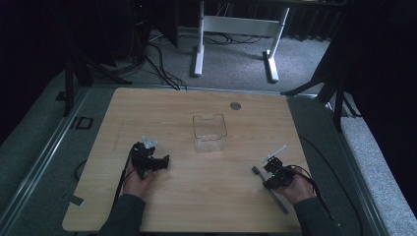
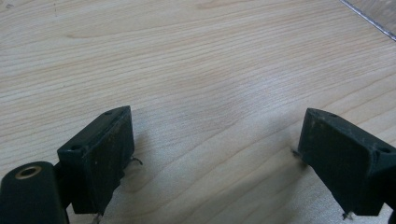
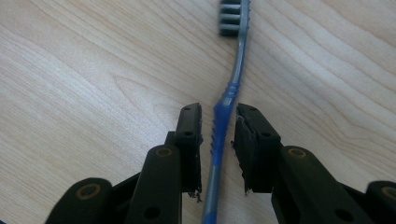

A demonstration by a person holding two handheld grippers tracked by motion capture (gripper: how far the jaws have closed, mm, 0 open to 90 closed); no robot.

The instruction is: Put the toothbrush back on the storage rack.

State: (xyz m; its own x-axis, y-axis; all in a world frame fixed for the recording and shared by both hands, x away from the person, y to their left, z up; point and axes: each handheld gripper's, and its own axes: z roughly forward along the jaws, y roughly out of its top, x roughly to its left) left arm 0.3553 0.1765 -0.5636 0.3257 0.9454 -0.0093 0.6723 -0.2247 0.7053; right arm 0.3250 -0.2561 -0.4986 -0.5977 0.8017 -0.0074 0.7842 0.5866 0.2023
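— Toothbrush (image 3: 232,79): where does it lie?

— Flat on the wooden table (image 1: 196,196), near the right front edge. In the right gripper view its grey bristled head points away and its grey-and-blue handle runs back between the jaws of the right gripper (image 3: 218,122). The jaws stand close on either side of the blue ribbed grip, nearly pressed to it, but I cannot tell whether they actually pinch it.

— And the container?

— A clear plastic box (image 1: 209,132), open at the top, stands near the middle of the table, well apart from both grippers. I can make out nothing inside it.

— The left gripper (image 2: 215,140)?

— Its jaws are spread wide over bare wood, with nothing between them. In the high view it sits at the left front of the table, held in the person's left hand (image 1: 139,183).

— Anything else about?

— A small round grey disc (image 1: 235,105) is set in the tabletop near the far edge. Beyond the table lies grey carpet (image 1: 231,64) with black cables (image 1: 162,69) trailing across it, and the white legs of another desk (image 1: 236,34) stand in a dim room.
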